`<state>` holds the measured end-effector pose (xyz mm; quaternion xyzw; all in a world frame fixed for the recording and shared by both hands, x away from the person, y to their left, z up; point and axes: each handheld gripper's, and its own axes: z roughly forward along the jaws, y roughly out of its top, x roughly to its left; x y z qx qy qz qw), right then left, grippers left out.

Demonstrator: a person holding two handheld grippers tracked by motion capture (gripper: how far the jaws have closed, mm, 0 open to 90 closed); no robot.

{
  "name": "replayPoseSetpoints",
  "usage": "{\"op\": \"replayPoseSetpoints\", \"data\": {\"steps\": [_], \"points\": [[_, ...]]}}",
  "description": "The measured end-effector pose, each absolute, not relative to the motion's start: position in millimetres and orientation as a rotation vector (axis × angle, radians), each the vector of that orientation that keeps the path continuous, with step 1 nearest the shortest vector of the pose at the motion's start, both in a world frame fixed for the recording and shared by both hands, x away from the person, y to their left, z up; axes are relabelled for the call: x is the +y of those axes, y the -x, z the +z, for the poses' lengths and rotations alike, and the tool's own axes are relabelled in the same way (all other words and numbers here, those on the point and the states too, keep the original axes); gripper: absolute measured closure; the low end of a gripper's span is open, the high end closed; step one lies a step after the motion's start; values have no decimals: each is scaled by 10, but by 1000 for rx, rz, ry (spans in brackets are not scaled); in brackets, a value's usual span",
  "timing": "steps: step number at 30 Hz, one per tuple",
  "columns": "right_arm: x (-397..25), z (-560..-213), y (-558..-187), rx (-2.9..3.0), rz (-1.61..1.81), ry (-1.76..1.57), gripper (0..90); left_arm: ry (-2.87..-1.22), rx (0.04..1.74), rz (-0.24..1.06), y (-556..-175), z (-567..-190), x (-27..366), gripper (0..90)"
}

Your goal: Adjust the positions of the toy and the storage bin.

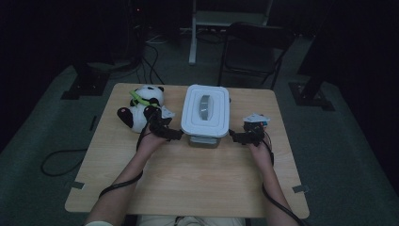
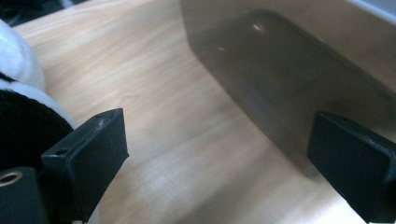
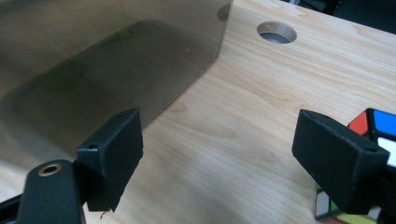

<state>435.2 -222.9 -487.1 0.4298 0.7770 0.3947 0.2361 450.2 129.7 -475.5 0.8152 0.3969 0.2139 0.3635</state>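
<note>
Black blocky fingers [image 2: 93,154], smoky box [image 2: 289,79].

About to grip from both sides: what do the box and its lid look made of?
Box: smoky, see-through, smooth walls with a faint sheen, probably hard plastic. Lid: opaque white, matte, moulded rim, likely plastic as well.

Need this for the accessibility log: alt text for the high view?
A person reaches over a wooden table, the left gripper and right gripper flanking a lidded white box, jaws open beside its near end. A plush panda sits left of the box; the room is dark.
</note>
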Motion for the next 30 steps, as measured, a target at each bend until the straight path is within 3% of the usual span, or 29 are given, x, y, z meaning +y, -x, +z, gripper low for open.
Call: {"op": "replayPoseSetpoints", "data": {"steps": [14, 30], "points": [[-2167, -4836, -4531, 2090, 1141, -1222, 161, -2043, 1138, 645, -4706, -4774, 1231, 60], [-2161, -4842, -4444, 2178, 1239, -1177, 217, -2080, 1113, 546, -4684, -4730, 1181, 72]]}}
